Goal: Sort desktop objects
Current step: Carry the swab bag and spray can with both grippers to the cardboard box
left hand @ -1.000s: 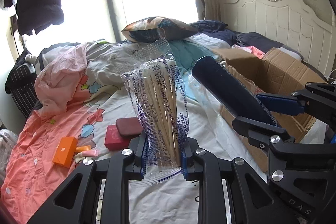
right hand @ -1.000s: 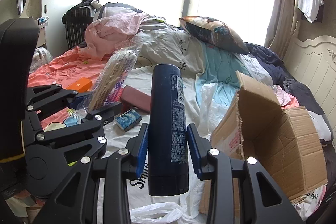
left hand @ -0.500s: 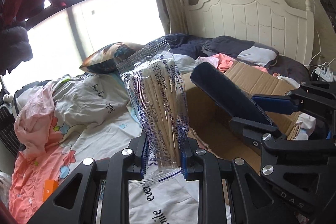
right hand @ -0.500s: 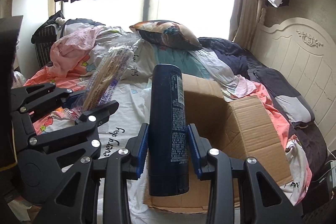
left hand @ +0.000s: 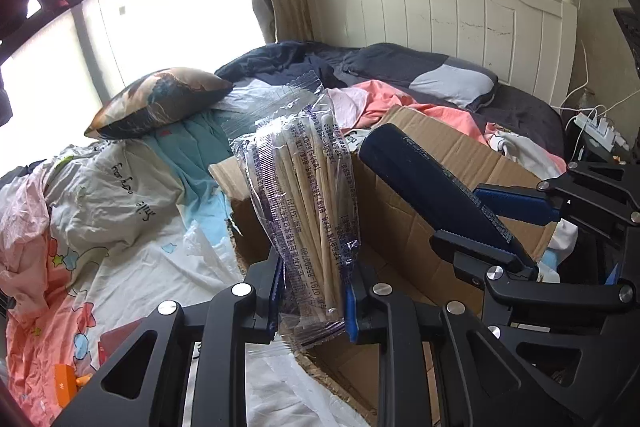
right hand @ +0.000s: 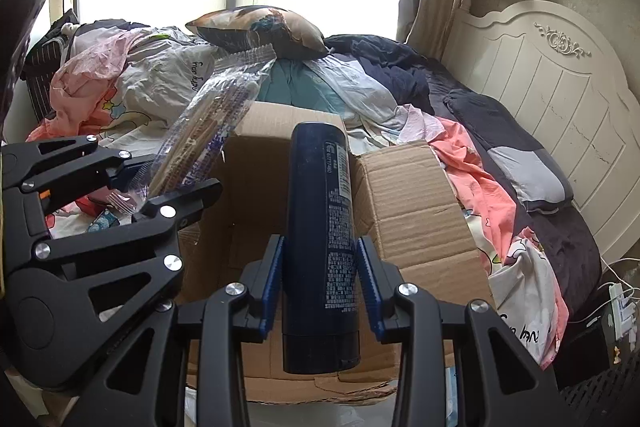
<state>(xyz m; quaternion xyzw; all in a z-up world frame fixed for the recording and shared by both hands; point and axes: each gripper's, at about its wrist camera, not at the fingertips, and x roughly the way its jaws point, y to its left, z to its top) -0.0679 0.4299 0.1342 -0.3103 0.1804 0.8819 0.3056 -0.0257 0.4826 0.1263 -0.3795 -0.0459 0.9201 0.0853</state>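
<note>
Left gripper (left hand: 312, 291) clamped on a clear bag of chopsticks (left hand: 304, 203), bag upright, held above the near-left corner of the open cardboard box (right hand: 412, 203). Right gripper (right hand: 320, 279) clamped on a dark blue bottle (right hand: 320, 227), cap end toward the camera, held above the box opening. Box sits on the bed (right hand: 560, 239), amid crumpled bedding. Grippers side by side, apart.
</note>
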